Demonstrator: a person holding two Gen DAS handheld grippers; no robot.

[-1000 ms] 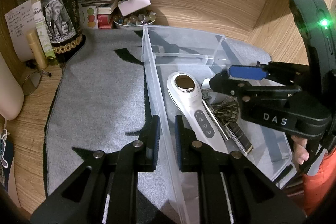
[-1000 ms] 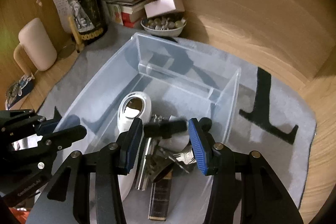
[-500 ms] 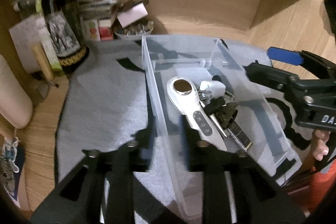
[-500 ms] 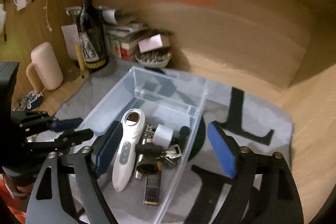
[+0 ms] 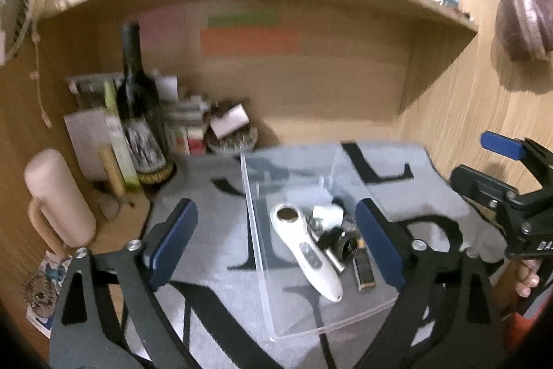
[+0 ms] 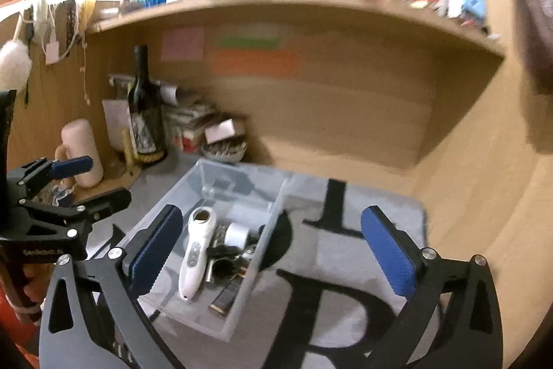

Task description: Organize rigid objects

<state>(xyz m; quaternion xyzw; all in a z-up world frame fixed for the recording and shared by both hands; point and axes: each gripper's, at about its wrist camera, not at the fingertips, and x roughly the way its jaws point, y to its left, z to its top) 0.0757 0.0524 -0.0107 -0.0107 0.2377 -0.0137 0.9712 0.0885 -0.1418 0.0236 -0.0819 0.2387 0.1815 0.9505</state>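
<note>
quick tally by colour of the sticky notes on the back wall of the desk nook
pink note: 1
green note: 1
orange note: 1
total: 3
All are blurred, so nothing written on them can be read.

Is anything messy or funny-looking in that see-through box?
A bit. In the clear box, the white handheld device, white roll and dark metal bits lie jumbled together at one end; the rest looks empty. Nothing looks broken or spilled.
</note>
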